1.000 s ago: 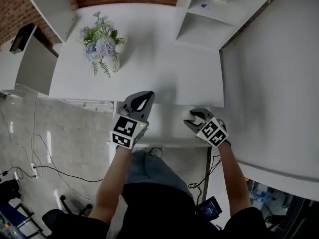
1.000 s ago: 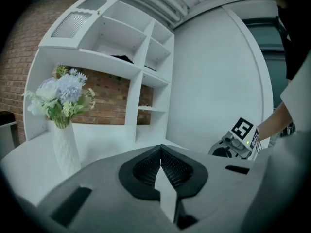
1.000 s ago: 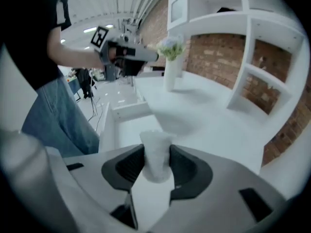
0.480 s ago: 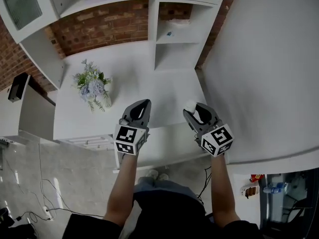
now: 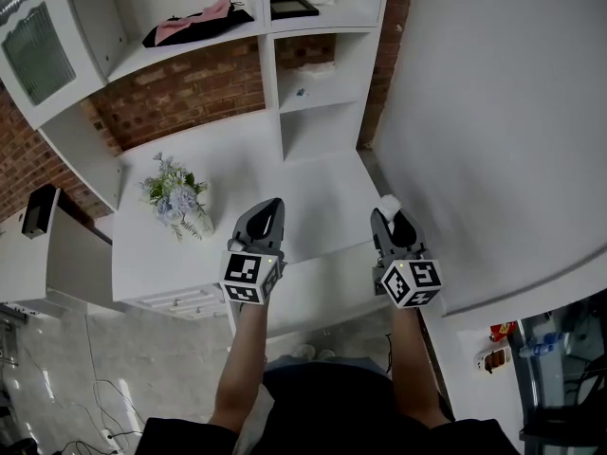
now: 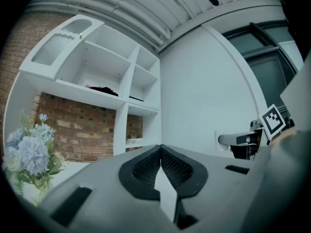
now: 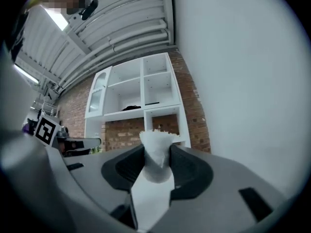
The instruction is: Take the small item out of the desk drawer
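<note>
Right gripper (image 5: 392,218) pinches the small white item (image 5: 388,203): the right gripper view shows both dark pads pressed on its narrow lower part, with the frayed wider top sticking out past the tips. The item is lifted clear, well above the drawer (image 5: 318,297), which juts out from the desk front beneath the forearms. In the head view the item hangs over the right end of the white desk (image 5: 313,192), near the plain white wall (image 5: 493,112). Left gripper (image 5: 269,209) is held level beside the right one, a clear gap between them. Its jaws are pressed together at the tips with nothing between them, and the left gripper view shows only a thin slit behind the pad tips. Both marker cubes face the head camera. A flower bouquet (image 5: 175,195) stands on the left part of the desk, well apart from both grippers. Behind the desk is a white shelf unit (image 5: 270,74) against a brick wall (image 5: 180,88). On an upper shelf lie a black and pink cloth (image 5: 194,25) and, in the next compartment, a dark picture frame (image 5: 292,7). A small drawer unit (image 5: 180,300) sits under the desk's left part.
</note>
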Tool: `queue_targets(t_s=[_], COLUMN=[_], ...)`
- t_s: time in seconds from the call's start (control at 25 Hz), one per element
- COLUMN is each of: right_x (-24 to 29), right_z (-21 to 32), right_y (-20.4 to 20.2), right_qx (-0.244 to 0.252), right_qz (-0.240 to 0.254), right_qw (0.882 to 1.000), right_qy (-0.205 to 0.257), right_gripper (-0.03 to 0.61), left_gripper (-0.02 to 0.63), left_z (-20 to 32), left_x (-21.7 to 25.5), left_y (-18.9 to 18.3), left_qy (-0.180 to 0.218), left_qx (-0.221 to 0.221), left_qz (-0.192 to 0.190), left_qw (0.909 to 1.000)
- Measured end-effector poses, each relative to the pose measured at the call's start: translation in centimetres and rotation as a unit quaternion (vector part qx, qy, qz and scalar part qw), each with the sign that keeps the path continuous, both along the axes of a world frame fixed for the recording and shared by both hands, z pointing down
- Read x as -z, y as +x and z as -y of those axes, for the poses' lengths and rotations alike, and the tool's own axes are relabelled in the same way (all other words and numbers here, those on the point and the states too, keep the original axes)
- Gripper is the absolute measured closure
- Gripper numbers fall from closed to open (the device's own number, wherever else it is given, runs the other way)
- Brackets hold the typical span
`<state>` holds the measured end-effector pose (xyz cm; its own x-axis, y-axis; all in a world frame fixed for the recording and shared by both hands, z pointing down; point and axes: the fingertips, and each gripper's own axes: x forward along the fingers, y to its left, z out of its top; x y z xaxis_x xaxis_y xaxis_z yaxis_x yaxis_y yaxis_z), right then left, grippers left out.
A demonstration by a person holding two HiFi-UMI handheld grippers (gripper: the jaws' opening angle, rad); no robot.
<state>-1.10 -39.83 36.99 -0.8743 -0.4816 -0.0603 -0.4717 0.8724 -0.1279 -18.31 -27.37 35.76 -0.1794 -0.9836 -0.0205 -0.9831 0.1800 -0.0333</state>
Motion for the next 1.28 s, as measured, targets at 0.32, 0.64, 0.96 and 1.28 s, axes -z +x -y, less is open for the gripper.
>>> queue_targets(t_s=[0.32, 0.64, 0.96, 1.28], right_x=[-1.9, -1.6, -1.9, -1.9], right_z=[0.9, 0.7, 0.6, 0.5], right_y=[2.0, 2.0, 2.1, 2.1], right_qx=[-0.042, -0.043, -0.036, -0.033], right_qz=[-0.017, -0.025, -0.036, -0.04], right_qw=[0.999, 0.999, 0.999, 0.999], right_qy=[-0.012, -0.002, -0.003, -0.002], right_gripper=[0.422, 0.423, 0.423, 0.423], left_gripper=[0.606, 0.606, 0.606, 0.606], left_z=[0.6, 0.8, 0.8, 0.9], left_x=[0.6, 0.4, 0.4, 0.2], left_y=[0.6, 0.9, 1.1, 1.3], left_qy=[0.004, 0.0, 0.004, 0.001], left_qx=[-0.015, -0.022, -0.02, -0.021], left_qz=[0.005, 0.003, 0.002, 0.001], left_qw=[0.9999, 0.9998, 0.9998, 0.9998])
